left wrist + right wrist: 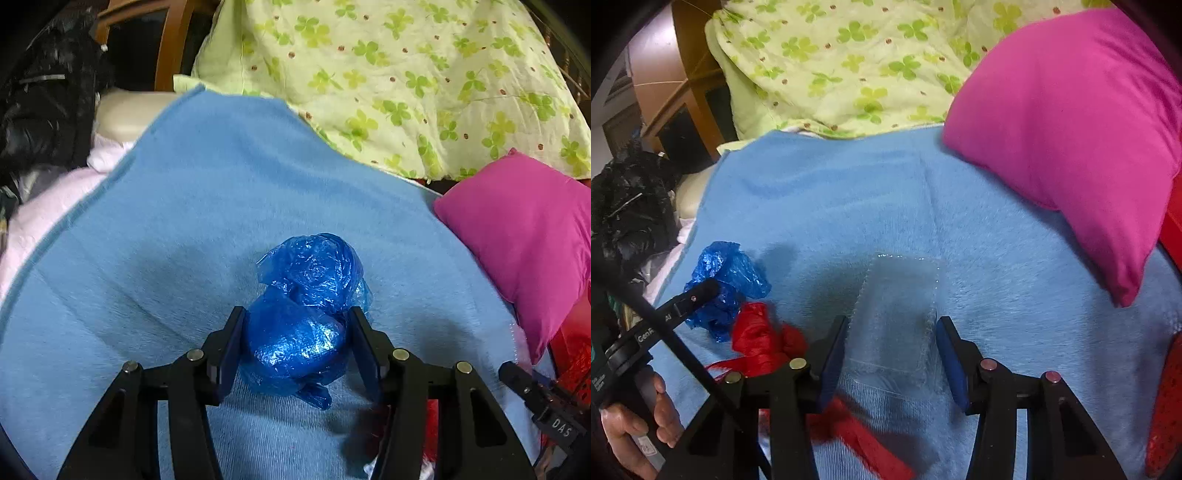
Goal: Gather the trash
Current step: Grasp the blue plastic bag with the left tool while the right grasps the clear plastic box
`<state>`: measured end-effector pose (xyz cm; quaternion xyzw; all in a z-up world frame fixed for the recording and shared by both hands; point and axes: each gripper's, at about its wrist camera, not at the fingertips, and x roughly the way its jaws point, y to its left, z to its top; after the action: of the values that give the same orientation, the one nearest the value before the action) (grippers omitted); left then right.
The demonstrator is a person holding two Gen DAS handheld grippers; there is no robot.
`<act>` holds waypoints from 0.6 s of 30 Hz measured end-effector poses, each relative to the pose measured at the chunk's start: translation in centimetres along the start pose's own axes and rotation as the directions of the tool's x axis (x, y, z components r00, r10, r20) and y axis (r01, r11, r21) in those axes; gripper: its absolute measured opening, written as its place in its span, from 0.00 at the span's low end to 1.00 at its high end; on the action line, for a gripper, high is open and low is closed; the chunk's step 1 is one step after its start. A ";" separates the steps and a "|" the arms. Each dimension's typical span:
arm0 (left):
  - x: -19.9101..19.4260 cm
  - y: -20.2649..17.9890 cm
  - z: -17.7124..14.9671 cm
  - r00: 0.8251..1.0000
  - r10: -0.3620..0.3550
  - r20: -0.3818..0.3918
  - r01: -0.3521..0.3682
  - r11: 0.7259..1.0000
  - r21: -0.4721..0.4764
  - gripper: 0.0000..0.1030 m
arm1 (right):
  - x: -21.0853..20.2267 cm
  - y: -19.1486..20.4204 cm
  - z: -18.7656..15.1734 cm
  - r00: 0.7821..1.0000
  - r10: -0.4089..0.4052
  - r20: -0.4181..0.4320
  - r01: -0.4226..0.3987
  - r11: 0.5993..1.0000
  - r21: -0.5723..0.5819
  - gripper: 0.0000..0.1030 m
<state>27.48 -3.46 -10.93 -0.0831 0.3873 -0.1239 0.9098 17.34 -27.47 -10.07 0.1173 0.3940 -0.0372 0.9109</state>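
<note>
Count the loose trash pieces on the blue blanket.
3. Crumpled blue plastic bag between the left gripper fingers; clear plastic blister pack between the right gripper fingers; red plastic mesh bag between them. More may be hidden.

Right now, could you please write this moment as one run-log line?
left gripper: around blue bag, grip uncertain | right gripper: open, straddling clear packet | red bag: loose on blanket

Home bedroom: blue blanket [184,240], floral quilt [406,74], pink pillow [1071,129]
</note>
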 end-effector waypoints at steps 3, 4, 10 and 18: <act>-2.2 -0.5 0.1 0.999 0.003 0.044 -0.003 1.000 0.014 0.55 | -2.2 -0.3 -0.1 0.999 0.017 0.037 -0.017 1.000 0.000 0.50; -3.3 -0.8 0.1 0.998 0.009 0.060 -0.011 1.000 0.023 0.55 | -3.0 -0.5 -0.1 0.998 0.025 0.049 -0.025 1.000 0.003 0.50; -7.3 -2.5 -0.7 0.994 0.057 0.097 -0.065 0.995 0.079 0.55 | -7.6 -0.9 -0.6 0.990 0.070 0.125 -0.072 0.997 0.013 0.50; -12.5 -5.3 -2.6 0.985 0.076 0.156 -0.100 0.983 0.153 0.55 | -12.0 -1.3 -2.0 0.974 0.084 0.210 -0.083 0.996 -0.014 0.50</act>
<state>16.38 -5.00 -2.85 -0.0013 0.3103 -0.1075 0.9445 7.46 -28.52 -2.90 0.1268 0.2904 -0.0102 0.9484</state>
